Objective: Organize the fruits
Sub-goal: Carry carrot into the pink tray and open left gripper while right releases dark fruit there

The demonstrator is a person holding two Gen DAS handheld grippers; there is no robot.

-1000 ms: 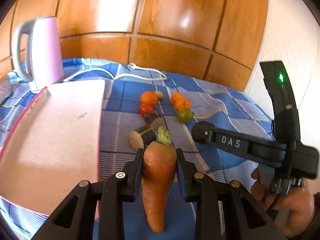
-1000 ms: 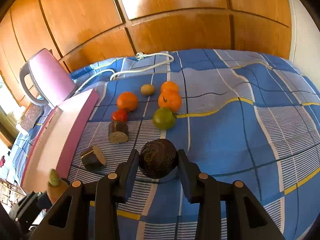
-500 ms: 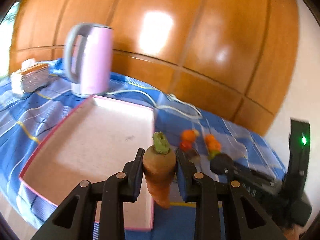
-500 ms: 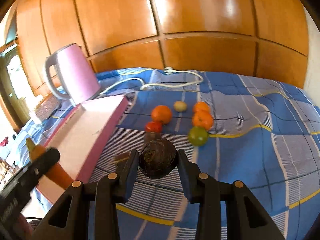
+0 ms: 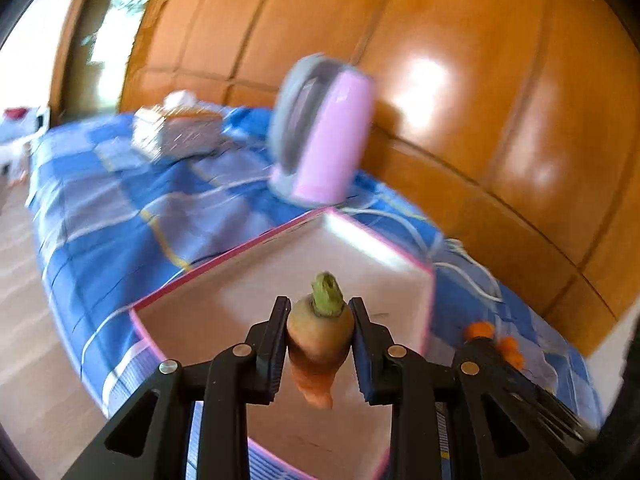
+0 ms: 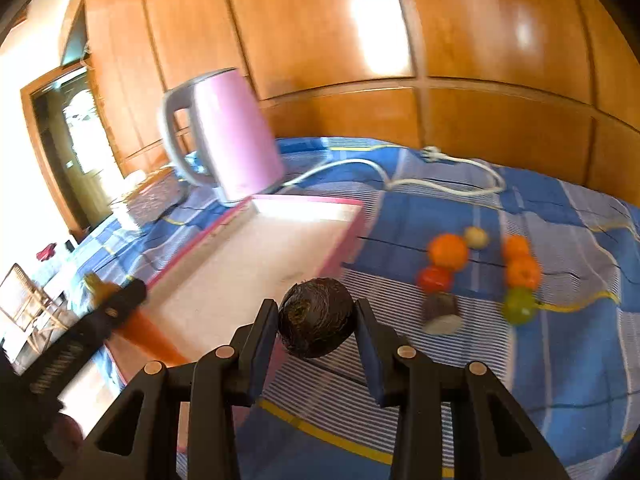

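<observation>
The landmark here is the pink-edged tray (image 5: 280, 280) lying on the blue checked cloth (image 5: 120, 216).

Starting at the left, the left gripper (image 5: 320, 340) is clamped on a carrot (image 5: 320, 344), its green stub up and its tip pointing down; the carrot hangs above the tray's near part, clear of the tray floor. In the right wrist view the same carrot (image 6: 152, 334) shows at the tray's left edge, held by the blurred black tool.

Behind the tray's far corner stands a pink kettle (image 6: 228, 136), just beside the rim, with a white cord (image 6: 440, 176) trailing off to the right of it along the cloth. Left of the kettle, away from the tray, sits a blurred boxy thing I cannot make out.

The right gripper (image 6: 316, 328) is closed around a dark round fruit (image 6: 316, 320), held over the tray's right-hand near corner.

Right of the tray, on the cloth, lies a loose cluster: an orange (image 6: 448, 250), a red tomato (image 6: 434, 279) just in front of it, a small pale fruit (image 6: 476, 237) behind, a brown cut piece (image 6: 440, 314) nearest, then two more oranges (image 6: 520, 264) and a green fruit (image 6: 519, 305) farthest from the tray.
</observation>
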